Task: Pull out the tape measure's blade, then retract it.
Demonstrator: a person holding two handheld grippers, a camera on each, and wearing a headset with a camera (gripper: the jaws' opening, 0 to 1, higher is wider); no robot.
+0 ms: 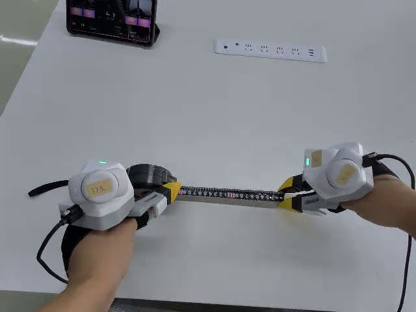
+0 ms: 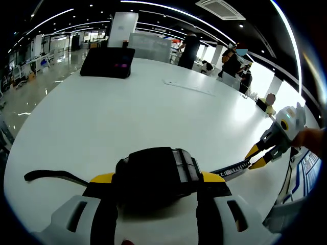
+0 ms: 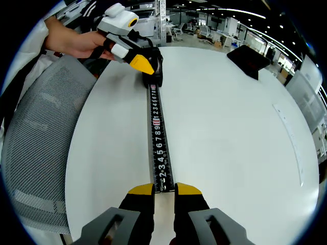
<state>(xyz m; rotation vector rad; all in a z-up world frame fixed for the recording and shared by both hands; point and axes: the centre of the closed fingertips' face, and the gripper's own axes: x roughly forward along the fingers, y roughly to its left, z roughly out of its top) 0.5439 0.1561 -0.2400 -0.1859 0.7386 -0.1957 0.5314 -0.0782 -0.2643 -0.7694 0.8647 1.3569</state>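
Plainly the pull-out half of the task is in hand, though whether the draw is finished cannot be read from a single moment. The black, rounded plastic tape measure case [image 1: 151,177] sits near the table's front edge, toward its left corner, on the white table [image 1: 214,104]. The left gripper [image 1: 160,186] has its yellow-tipped jaws clamped on the case from both sides, pinning it in place. From the case's mouth the narrow silver steel blade [image 1: 227,194], printed with black numerals, runs rightward roughly parallel to the front edge, lying low over the surface. The right gripper [image 1: 285,195] is closed on the blade's free end, its two yellow tips pinching the strip from either side; in the right gripper view the blade [image 3: 158,138] stretches straight ahead from the jaws to the case [image 3: 155,71].

As a judgement, the next move calls either for a little more steady pull away from the case or for guiding the end back toward it. Either way the line should stay straight, and a sudden release would risk the blade snapping in.
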